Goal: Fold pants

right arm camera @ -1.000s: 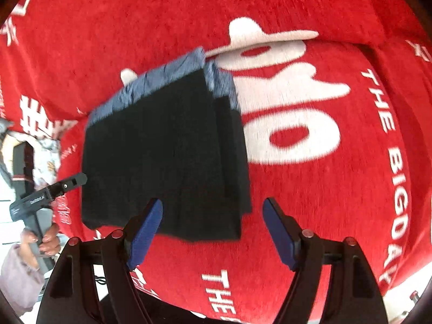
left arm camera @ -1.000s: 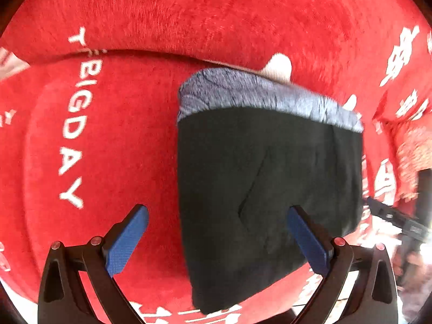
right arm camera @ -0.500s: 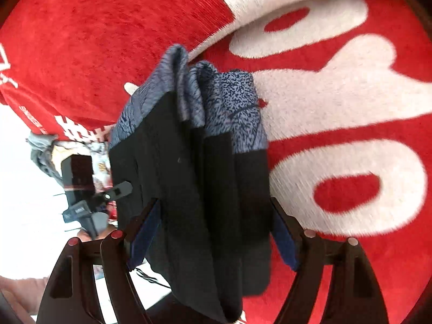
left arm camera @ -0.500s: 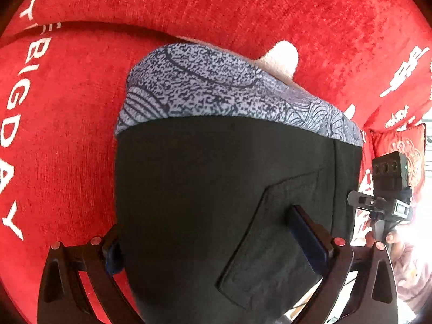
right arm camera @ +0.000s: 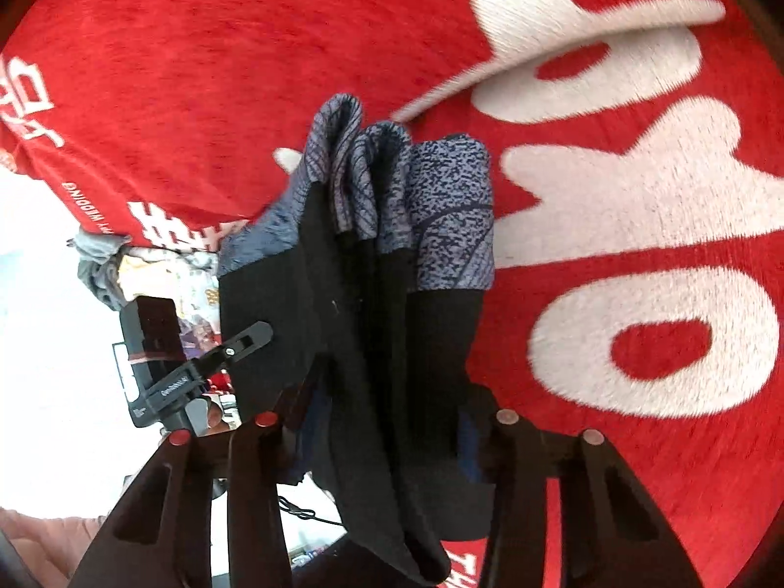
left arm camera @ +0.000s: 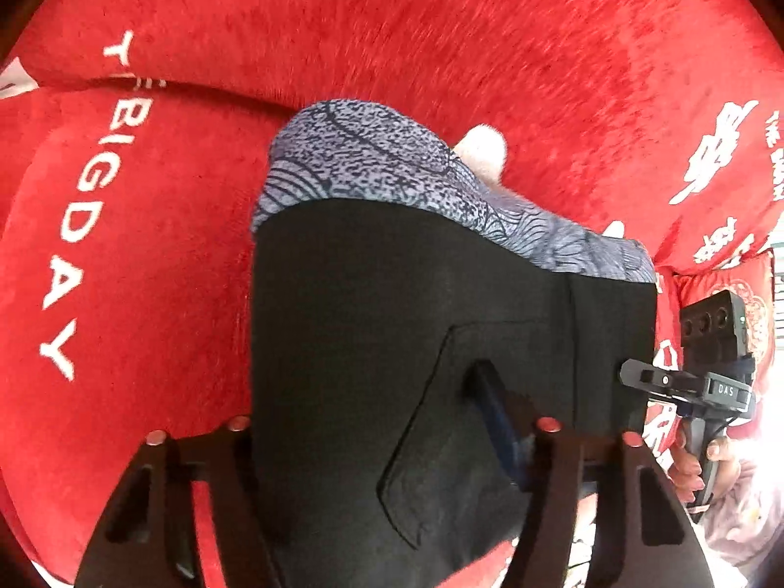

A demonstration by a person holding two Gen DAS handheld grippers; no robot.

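The folded pants (left arm camera: 392, 323) are black with a grey patterned waistband, lying on a red sofa cover. My left gripper (left arm camera: 377, 436) is closed in on the near edge of the pants; the right finger (left arm camera: 495, 406) presses on the back pocket and the left finger is hidden under the cloth. In the right wrist view the pants (right arm camera: 387, 304) show as a stack of several layers seen edge-on. My right gripper (right arm camera: 387, 441) is closed on that stack, its fingers mostly hidden by the cloth. The right gripper also shows in the left wrist view (left arm camera: 705, 372), at the pants' right side.
The red sofa cover (left arm camera: 147, 269) with white lettering spans the seat and backrest (left arm camera: 392, 24). A red patterned cushion (left arm camera: 754, 304) lies at the right. The left gripper's body (right arm camera: 186, 367) shows at the left of the right wrist view, by the sofa's edge.
Both grippers moved forward onto the pants and narrowed from wide open to closed on the cloth. The pants have bunched and lifted at the near edge.
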